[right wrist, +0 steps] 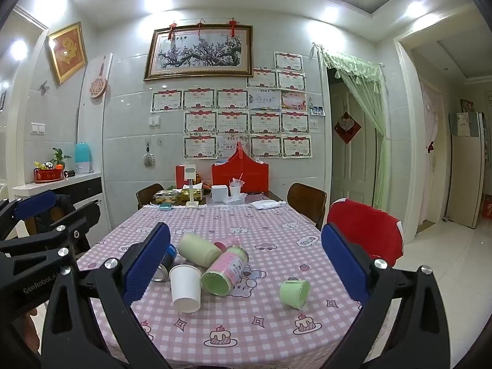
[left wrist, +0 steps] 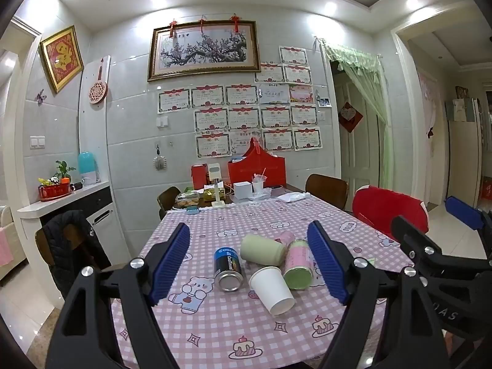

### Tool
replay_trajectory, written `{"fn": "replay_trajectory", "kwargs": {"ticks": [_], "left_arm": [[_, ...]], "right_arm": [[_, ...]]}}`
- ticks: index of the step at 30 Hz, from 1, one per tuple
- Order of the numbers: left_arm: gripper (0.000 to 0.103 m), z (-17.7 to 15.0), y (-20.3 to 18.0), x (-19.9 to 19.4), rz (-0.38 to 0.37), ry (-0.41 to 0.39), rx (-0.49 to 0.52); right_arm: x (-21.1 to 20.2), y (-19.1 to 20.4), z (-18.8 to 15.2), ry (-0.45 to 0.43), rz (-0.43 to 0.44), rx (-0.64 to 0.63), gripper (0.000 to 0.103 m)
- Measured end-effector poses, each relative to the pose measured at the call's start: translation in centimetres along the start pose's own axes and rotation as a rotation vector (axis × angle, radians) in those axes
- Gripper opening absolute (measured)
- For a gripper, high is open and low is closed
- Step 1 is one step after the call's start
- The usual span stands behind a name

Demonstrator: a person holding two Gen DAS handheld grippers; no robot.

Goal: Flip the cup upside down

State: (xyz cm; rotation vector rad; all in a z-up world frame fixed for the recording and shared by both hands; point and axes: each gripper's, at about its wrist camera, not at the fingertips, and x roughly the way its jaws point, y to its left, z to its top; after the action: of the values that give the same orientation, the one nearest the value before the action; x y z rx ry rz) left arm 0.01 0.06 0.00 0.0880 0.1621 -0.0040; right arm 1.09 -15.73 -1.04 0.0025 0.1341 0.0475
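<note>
Left gripper [left wrist: 249,264]: jaws wide apart, nothing between them, held above the near edge of the bench [left wrist: 215,323] and aimed at the pile.

Landmark: white cup [left wrist: 271,289], paper, lying on its side on the checked cloth. In the left view its open mouth points toward the camera and a little right.

Left of the cup, touching or nearly so: blue can [left wrist: 228,268], on its side, metal end toward the camera. Behind the cup: pale green bottle [left wrist: 262,250], lying crosswise. Just right of the cup: pink jar [left wrist: 298,263] with green base, on its side, leaning against the green bottle. Farther right of the cup, well apart: small green cup [right wrist: 294,293], also tipped over; seen only in the right view.

Right gripper [right wrist: 246,267]: jaws spread wide, holding nothing, hovering above the bench, with the white cup [right wrist: 184,287] low between its pads.

Step, as judged: approach, before any grasp. Nothing is held and no cup stands mouth down yet. Which cup is meant is not certain; the white one lies nearest both grippers.

Next move calls for: lower one gripper over the cup's wall, close lightly since paper crushes, lift clear of can and jar, turn mouth down, set on bare cloth.
</note>
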Motion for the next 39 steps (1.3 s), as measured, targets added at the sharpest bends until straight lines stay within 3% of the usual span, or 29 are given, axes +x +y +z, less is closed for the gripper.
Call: {"fn": "replay_trajectory", "kwargs": {"ticks": [24, 39], "left_arm": [[0.078, 0.1, -0.1, -0.1, -0.003, 0.001, 0.003], [0.078, -1.4, 0.7, 0.5, 0.004, 0.011, -0.001]], "right_arm": [[0.0, 0.0, 0.0, -0.008, 0.001, 0.008, 0.095], [-0.2, -0.2, -0.1, -0.002, 0.005, 0.008, 0.095]]}}
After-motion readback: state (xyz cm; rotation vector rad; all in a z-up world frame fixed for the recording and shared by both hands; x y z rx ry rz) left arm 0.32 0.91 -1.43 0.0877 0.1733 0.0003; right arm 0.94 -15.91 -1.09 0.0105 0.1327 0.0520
